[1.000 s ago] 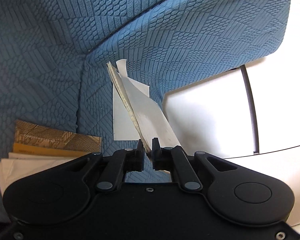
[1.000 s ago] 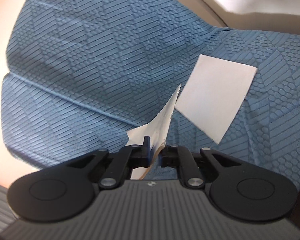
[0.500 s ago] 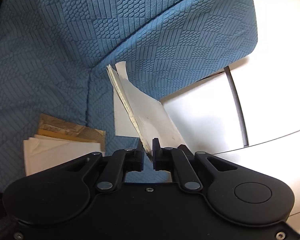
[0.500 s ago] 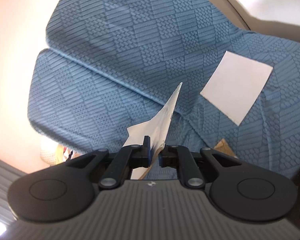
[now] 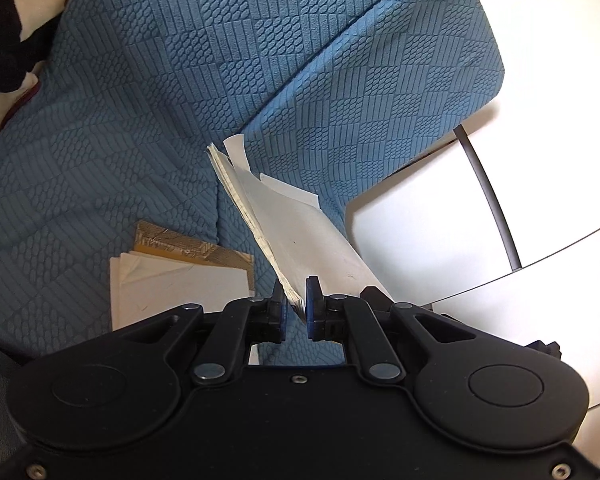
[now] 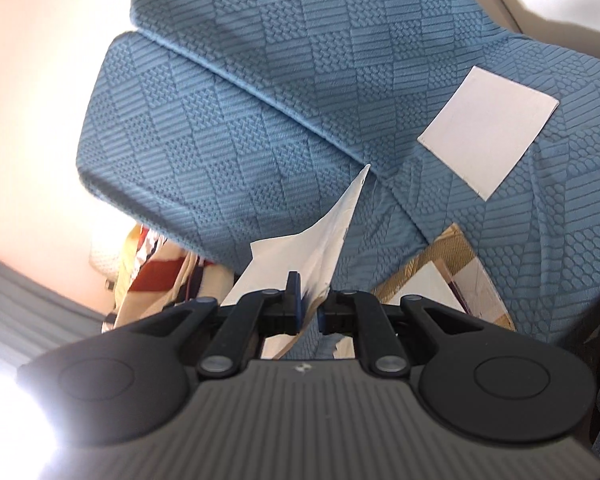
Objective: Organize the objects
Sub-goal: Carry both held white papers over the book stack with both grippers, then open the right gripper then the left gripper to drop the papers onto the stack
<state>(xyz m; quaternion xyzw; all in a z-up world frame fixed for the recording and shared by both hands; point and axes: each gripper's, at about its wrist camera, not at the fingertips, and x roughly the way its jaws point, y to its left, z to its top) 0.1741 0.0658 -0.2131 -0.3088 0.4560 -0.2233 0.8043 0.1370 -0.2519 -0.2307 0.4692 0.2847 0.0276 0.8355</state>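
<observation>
My left gripper is shut on a stack of white papers held edge-up above a blue textured sofa. My right gripper is shut on the same kind of white paper bundle, also held above the sofa. A single white sheet lies flat on the seat cushion; it also shows behind the held papers in the left wrist view. A brown patterned book with white sheets on it lies on the seat, and shows in the right wrist view too.
A white table with a dark curved rail stands to the right of the sofa. A black-and-white patterned cloth lies at the sofa's far left. A striped fabric item sits beyond the sofa's arm.
Both grippers have pulled back and up from the sofa with the papers still clamped. More of the sofa, the brown book and the surroundings have come into view.
</observation>
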